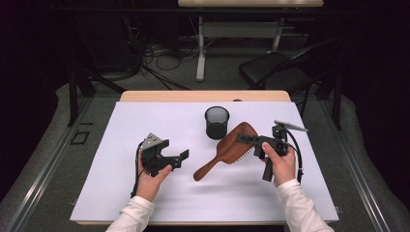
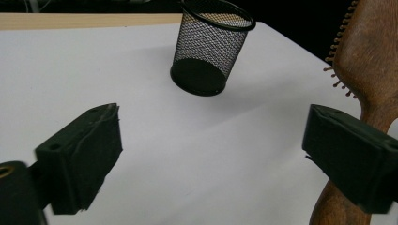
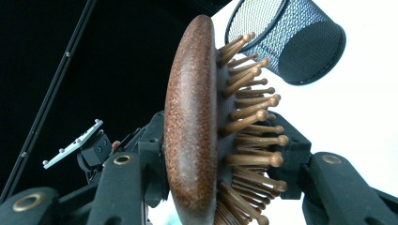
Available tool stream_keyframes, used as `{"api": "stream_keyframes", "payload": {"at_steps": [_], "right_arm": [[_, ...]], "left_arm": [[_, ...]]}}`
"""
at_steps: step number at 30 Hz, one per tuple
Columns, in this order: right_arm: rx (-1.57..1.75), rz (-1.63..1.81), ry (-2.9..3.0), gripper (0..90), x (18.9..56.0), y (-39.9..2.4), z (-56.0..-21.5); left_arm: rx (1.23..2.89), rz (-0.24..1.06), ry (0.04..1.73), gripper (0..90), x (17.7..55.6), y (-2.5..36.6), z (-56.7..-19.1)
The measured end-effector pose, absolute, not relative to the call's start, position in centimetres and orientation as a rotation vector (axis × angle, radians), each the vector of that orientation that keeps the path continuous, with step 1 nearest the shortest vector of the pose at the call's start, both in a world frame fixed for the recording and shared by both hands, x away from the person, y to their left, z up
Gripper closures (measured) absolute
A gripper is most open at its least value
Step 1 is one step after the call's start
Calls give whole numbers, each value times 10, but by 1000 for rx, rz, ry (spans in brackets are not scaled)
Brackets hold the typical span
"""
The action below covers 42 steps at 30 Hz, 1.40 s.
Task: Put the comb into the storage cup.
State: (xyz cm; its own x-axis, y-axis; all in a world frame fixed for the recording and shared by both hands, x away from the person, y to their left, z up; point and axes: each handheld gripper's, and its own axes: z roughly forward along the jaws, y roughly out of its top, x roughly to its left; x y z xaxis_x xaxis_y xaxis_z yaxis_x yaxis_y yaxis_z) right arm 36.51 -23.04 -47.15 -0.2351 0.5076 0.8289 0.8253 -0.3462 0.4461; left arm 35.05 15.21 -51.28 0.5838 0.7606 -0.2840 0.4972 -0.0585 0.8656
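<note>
The right tool (image 1: 247,139) is clamped on the head of a wooden brush (image 1: 226,151): in the right gripper view one jaw presses the smooth back and the other sits among the pegs (image 3: 251,140), so the brush (image 3: 192,126) stands edge-on between them. In the high view the brush hangs above the white bench (image 1: 121,188), tilted, its head up at the right tool and its handle slanting down towards the left tool (image 1: 181,158), casting a faint shadow on the sheet below. The left tool is spread wide with nothing between its jaws; in the left gripper view the bare bench (image 2: 197,154) shows in the gap (image 2: 211,154), and the brush handle (image 2: 371,70) passes just behind the jaw at the right edge of that view, whether touching it I cannot tell. A black mesh cup (image 1: 216,122) stands upright on the bench behind the brush, near its head and apart from both tools.
</note>
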Motion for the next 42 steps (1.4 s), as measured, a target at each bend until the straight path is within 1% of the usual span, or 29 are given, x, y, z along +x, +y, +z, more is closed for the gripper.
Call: {"api": "stream_keyframes", "payload": {"at_steps": [2, 9, 17, 27, 42], "right_arm": [[-1742, -1613, -1604, 494, 366, -230, -469], [-1760, -1606, -1623, 493, 371, -229, -460], [-1786, -1612, -1645, 493, 378, -225, -448], [-1836, -1598, -1647, 493, 390, -219, -437], [-1857, -1564, -1724, 493, 408, -208, -409]], "left_arm": [[1697, 300, 1067, 3, 352, 156, -512], [1652, 315, 1106, 3, 355, 169, -511], [1663, 322, 1080, 3, 355, 179, -507], [1656, 329, 1102, 3, 356, 184, -505], [1661, 333, 1103, 3, 353, 186, -504]]}}
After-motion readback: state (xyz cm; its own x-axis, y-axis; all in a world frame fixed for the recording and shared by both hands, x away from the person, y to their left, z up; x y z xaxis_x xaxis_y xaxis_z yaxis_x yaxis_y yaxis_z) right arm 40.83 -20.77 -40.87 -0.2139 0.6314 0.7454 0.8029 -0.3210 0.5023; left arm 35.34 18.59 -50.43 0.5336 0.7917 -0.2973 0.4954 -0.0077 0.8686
